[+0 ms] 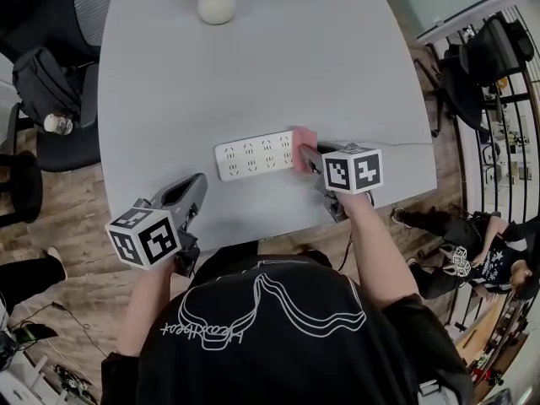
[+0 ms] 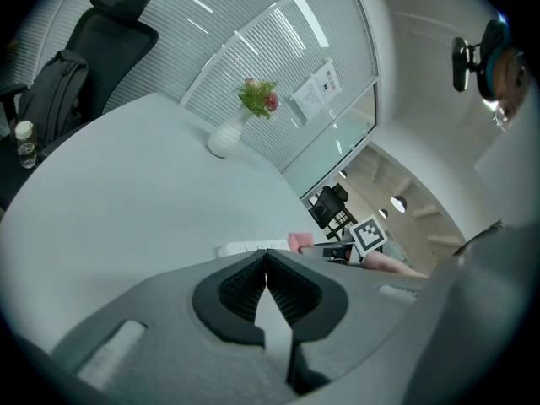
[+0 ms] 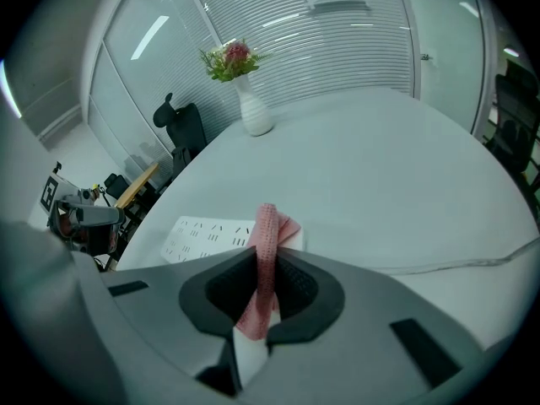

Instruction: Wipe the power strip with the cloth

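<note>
cloth (image 3: 267, 245) is pinched by the right gripper (image 3: 263, 287) at the power strip's (image 1: 251, 156) cord end; a sweep along it is needed; left gripper (image 2: 266, 267) is pressed together, empty.

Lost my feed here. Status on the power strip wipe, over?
Right claw shut on pink cloth at end of power strip. Left claw shut, empty, away from strip. Nothing in the way.

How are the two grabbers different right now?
The right hand-held gripper is shut on the folded pink cloth; the left hand-held gripper is shut on nothing. The right one is at the end of the white plastic power strip; the left one is apart from it, near the grey table edge. Both are grey.
</note>
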The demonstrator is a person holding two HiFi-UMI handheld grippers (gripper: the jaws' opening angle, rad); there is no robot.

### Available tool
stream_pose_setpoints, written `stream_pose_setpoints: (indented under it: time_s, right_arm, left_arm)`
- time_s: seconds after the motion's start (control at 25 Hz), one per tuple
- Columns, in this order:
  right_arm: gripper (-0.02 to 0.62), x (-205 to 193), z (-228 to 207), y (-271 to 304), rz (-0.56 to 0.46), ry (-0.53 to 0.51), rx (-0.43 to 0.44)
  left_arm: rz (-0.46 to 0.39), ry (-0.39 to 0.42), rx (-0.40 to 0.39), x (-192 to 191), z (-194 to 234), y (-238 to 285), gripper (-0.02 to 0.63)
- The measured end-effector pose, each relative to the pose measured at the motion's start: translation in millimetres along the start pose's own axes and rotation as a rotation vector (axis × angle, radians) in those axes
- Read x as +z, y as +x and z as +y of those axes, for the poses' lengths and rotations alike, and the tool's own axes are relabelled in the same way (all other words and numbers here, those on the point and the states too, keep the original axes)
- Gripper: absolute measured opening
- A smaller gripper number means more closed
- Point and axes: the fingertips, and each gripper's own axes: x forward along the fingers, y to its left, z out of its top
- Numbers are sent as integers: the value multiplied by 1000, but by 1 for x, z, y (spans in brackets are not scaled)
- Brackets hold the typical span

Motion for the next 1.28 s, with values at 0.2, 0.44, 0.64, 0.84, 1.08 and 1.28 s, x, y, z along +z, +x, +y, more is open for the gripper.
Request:
stream_pose_setpoints:
  time_s: [0.2,0.44,0.64,0.84,1.08,1.28]
  right_arm:
    - [49,-3,-19,-7,-4,13,-35]
    - [48,-2,-36,-16,-18,50,-69]
    - [45,-1,-35,-16,-31,70,-61]
    - [43,18,-23,-29,-93,101,-12]
    - [43,41,33,-32,-146,61,127]
    - [43,51,88,-26,-164,-10,243]
  left_arm:
    - [10,-6,-4,-6,3,2,14]
    - [16,-8,-15,-5,2,4,14]
    - [10,-10,-15,-6,6,3,14]
    - [10,-11,-12,-5,10,1,14]
    - [-11,-7,-1,-2,11,-5,14]
    - [-14,0,8,-3,12,-11,14]
